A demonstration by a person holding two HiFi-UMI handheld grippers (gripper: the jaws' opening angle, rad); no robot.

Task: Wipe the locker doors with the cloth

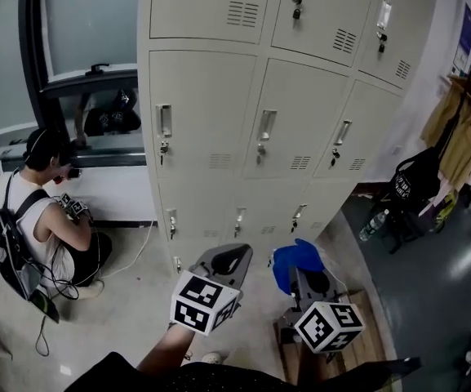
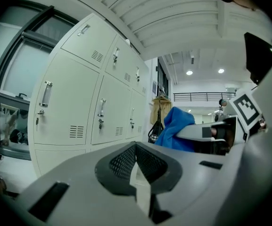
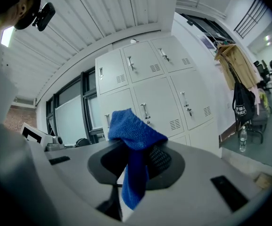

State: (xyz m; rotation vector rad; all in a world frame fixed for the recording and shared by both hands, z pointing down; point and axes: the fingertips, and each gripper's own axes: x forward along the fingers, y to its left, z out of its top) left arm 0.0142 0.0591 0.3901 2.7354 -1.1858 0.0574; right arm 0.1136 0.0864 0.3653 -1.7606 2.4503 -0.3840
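Facing a bank of pale grey metal lockers (image 1: 251,121), a person holds two grey tools low in front of the bottom row of doors. The right hand-held gripper (image 1: 310,278) has its jaws pinched on a blue woven cloth (image 1: 295,260), which bunches above the tips and, in the right gripper view, hangs down between them (image 3: 134,140). The cloth is held clear of the doors and touches none of them. The left hand-held gripper (image 1: 225,261) sits just beside it, its jaws pressed together with nothing between them, as the left gripper view shows (image 2: 136,171). Every locker door in sight is closed, each with a vertical metal handle and a small vent. At the left edge of the pale floor (image 1: 129,317), a crouching person (image 1: 51,211) wearing a black backpack (image 1: 11,256) faces the wall under a dark-framed window (image 1: 88,23). Off the lockers' right corner, a black bag (image 1: 415,182) and a tan coat (image 1: 459,129) hang, with a clear plastic bottle (image 1: 372,225) on the floor near them.
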